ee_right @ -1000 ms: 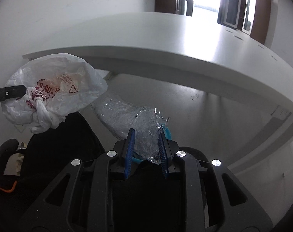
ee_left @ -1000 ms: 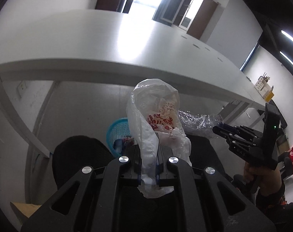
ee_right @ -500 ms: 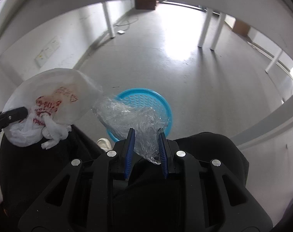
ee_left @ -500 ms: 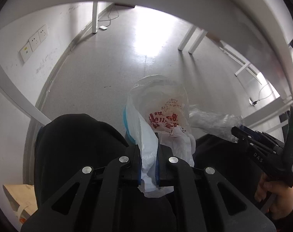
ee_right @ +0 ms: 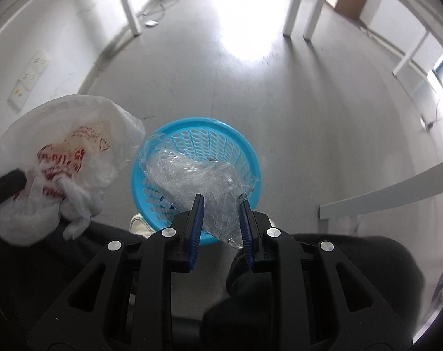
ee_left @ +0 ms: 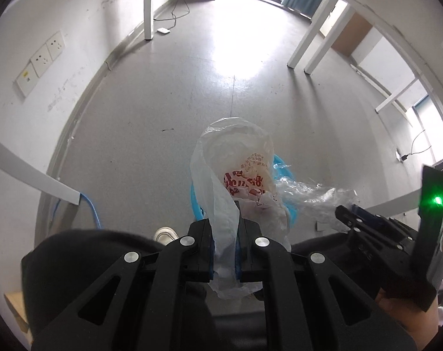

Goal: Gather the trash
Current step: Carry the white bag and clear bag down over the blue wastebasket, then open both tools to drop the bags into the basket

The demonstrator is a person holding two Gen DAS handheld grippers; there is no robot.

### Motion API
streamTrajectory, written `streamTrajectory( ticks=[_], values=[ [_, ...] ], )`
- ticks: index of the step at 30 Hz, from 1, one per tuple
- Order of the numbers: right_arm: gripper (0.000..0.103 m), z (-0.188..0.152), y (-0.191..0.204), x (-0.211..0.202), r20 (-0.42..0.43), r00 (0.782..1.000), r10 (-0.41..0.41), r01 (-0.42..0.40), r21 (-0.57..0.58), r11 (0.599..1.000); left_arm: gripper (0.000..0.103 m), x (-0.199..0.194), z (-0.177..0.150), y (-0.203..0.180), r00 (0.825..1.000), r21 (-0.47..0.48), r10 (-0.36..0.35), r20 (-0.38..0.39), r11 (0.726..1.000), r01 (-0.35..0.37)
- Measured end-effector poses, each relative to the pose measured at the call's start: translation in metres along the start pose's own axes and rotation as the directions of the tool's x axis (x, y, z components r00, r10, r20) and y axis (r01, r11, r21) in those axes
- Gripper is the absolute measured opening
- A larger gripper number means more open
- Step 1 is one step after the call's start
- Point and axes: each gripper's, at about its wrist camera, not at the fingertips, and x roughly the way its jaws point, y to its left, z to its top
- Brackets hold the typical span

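Since the earlier frames, both cameras have tilted from the white desk top down to the floor, and the blue basket now lies directly below the right gripper.

Materials: the left gripper has its blue-padded fingers clamped on a thin, crumpled white plastic bag with red print and a knotted neck. The right gripper's fingers are pressed together on a wad of clear, wrinkled plastic film. The basket is round, of rigid plastic, with a smooth rim and perforated walls.

Clearance: the film hangs over the basket opening; the white bag is held just left of the rim. The gray floor beyond the basket is bare up to the white table legs. A white shoe sits just beside the near rim.

Visibility: in the left wrist view the bag covers most of the basket, so only rim segments show. In the right wrist view the near wall of the basket is hidden behind the film and the gripper fingers. The basket's contents cannot be determined. The bag's print is too small to read.
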Motion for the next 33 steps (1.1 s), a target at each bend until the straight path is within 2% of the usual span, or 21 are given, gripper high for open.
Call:
streamTrajectory(
  ticks=[6, 11, 13, 14, 15, 16, 17, 19, 24, 27, 29, 31, 33],
  values=[
    [0.023, 0.018, 0.005, 0.053, -0.086, 0.996, -0.026, 0.028, 0.029, 0.999, 0.008, 0.034, 0.016, -0.009, 0.999, 0.010, -0.009, -0.031, 1.000, 0.010],
    [0.024, 0.022, 0.003, 0.078, -0.123, 0.992, -0.024, 0.028, 0.033, 0.999, 0.008, 0.058, 0.024, -0.014, 0.998, 0.027, -0.015, -0.060, 0.999, 0.017],
    [0.028, 0.022, -0.001, 0.084, -0.135, 0.991, -0.004, 0.011, 0.050, 0.999, 0.009, 0.064, 0.028, -0.014, 0.997, 0.016, -0.054, -0.059, 0.998, 0.055],
    [0.031, 0.023, -0.003, 0.088, -0.144, 0.989, 0.027, -0.017, 0.069, 0.997, 0.011, 0.067, 0.030, -0.014, 0.995, 0.011, -0.083, -0.058, 0.996, 0.084],
    [0.031, 0.023, -0.005, 0.092, -0.149, 0.987, 0.067, -0.054, 0.092, 0.994, 0.023, 0.072, 0.033, -0.012, 0.994, 0.006, -0.093, -0.059, 0.996, 0.094],
    [0.038, 0.023, -0.008, 0.095, -0.153, 0.984, 0.094, -0.077, 0.109, 0.991, 0.034, 0.075, 0.036, -0.011, 0.993, -0.001, -0.101, -0.066, 0.995, 0.102],
    [0.047, 0.023, -0.011, 0.096, -0.153, 0.982, 0.106, -0.089, 0.116, 0.989, 0.050, 0.078, 0.037, -0.008, 0.992, -0.014, -0.104, -0.069, 0.995, 0.104],
    [0.057, 0.022, -0.015, 0.093, -0.149, 0.979, 0.138, -0.119, 0.127, 0.985, 0.051, 0.079, 0.037, -0.003, 0.992, -0.042, -0.095, -0.079, 0.995, 0.092],
    [0.065, 0.016, -0.022, 0.073, -0.137, 0.971, 0.197, -0.176, 0.151, 0.973, 0.055, 0.068, 0.034, 0.005, 0.987, -0.083, -0.126, -0.103, 0.990, 0.118],
    [0.074, 0.010, -0.022, 0.046, -0.109, 0.967, 0.230, -0.220, 0.100, 0.970, 0.065, 0.060, 0.031, 0.002, 0.983, -0.022, -0.128, -0.133, 0.992, 0.126],
    [0.086, 0.006, -0.022, 0.024, -0.082, 0.970, 0.227, -0.224, 0.054, 0.973, 0.071, 0.050, 0.026, -0.003, 0.986, 0.040, -0.106, -0.132, 0.993, 0.112],
    [0.089, 0.003, -0.021, 0.007, -0.055, 0.975, 0.215, -0.215, 0.011, 0.977, 0.075, 0.042, 0.022, -0.007, 0.990, 0.085, -0.064, -0.124, 0.994, 0.075],
    [0.091, -0.002, -0.022, -0.009, -0.026, 0.977, 0.210, -0.211, -0.024, 0.977, 0.083, 0.037, 0.018, -0.006, 0.991, 0.105, -0.052, -0.122, 0.992, 0.065]
  ],
)
